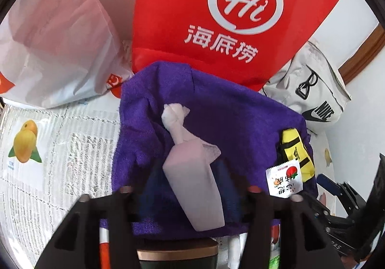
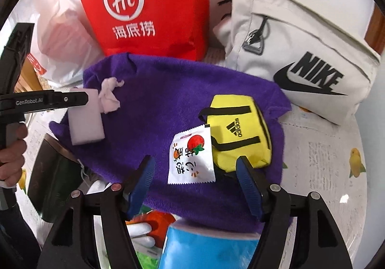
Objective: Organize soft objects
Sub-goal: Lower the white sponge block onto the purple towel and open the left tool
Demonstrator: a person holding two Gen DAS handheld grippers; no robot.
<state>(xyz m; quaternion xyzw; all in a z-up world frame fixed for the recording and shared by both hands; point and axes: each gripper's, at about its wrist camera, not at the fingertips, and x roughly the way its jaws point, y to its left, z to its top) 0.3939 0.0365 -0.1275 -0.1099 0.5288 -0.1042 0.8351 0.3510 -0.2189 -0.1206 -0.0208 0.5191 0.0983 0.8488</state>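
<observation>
The left gripper (image 1: pixel 190 184) is clamped on a pale sponge block (image 1: pixel 195 184), held just above the purple towel (image 1: pixel 216 110). The right gripper (image 2: pixel 196 187) stands wide apart, holding nothing, its blue pads (image 2: pixel 142 187) flanking a snack sachet (image 2: pixel 191 157) that leans on a yellow mini bag (image 2: pixel 238 129). A crumpled tissue (image 2: pixel 109 94) lies on the towel; behind stand a red bag (image 2: pixel 144 4) and a white Nike backpack (image 2: pixel 300 47)

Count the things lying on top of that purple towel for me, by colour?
White: 3 — foam sponge block, crumpled tissue, strawberry-print sachet
Yellow: 1 — small Adidas pouch
Total: 4 on the purple terry towel
</observation>
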